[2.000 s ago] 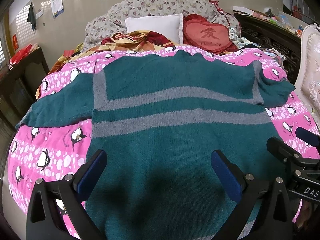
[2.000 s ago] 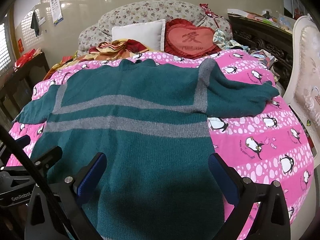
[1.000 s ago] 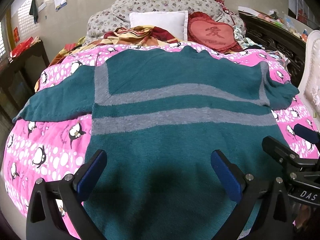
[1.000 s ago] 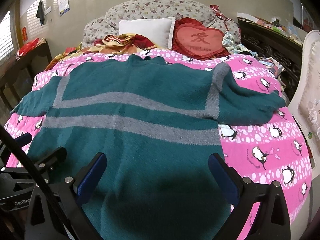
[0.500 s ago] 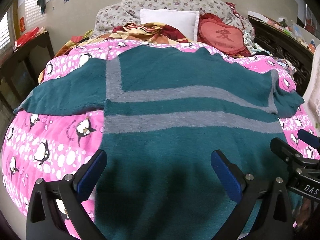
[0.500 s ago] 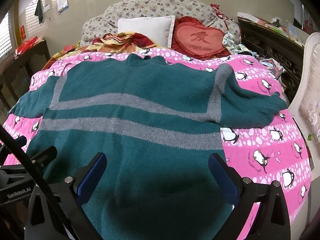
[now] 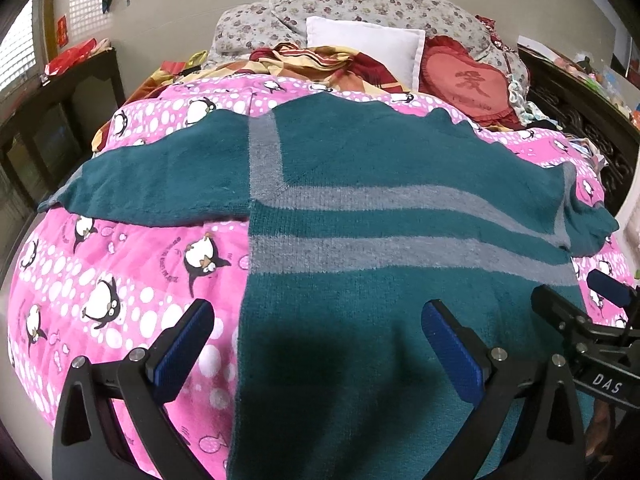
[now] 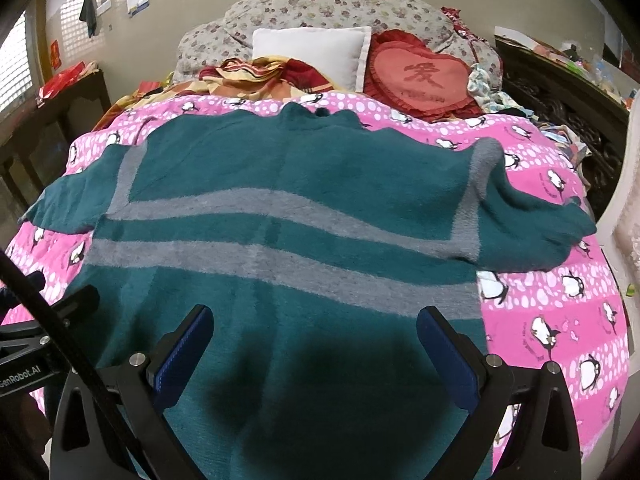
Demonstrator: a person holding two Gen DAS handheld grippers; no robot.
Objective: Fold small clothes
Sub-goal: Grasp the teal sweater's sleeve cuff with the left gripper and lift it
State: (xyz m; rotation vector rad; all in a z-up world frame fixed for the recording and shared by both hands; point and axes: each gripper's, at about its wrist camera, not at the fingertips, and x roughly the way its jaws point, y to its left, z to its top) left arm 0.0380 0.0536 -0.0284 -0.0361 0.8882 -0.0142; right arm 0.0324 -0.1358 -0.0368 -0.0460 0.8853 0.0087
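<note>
A dark teal sweater (image 7: 360,208) with grey stripes lies flat, sleeves spread, on a pink penguin-print bedspread (image 7: 120,280); it also shows in the right wrist view (image 8: 280,200). My left gripper (image 7: 318,340) is open and empty, hovering over the sweater's lower left edge, its left finger above the bedspread. My right gripper (image 8: 314,344) is open and empty above the sweater's lower middle. The left sleeve (image 7: 160,188) and right sleeve (image 8: 536,224) lie out to the sides.
A white pillow (image 7: 368,44), a red heart cushion (image 7: 472,80) and crumpled patterned bedding (image 7: 312,60) sit at the head of the bed. Dark wooden furniture stands at the left (image 7: 60,120) and right (image 8: 560,100). A white chair (image 8: 624,200) is close on the right.
Both grippers have drifted left and slightly forward over the sweater; the left one now straddles the sweater's left edge. Jaws stay open. The sweater has not moved.
</note>
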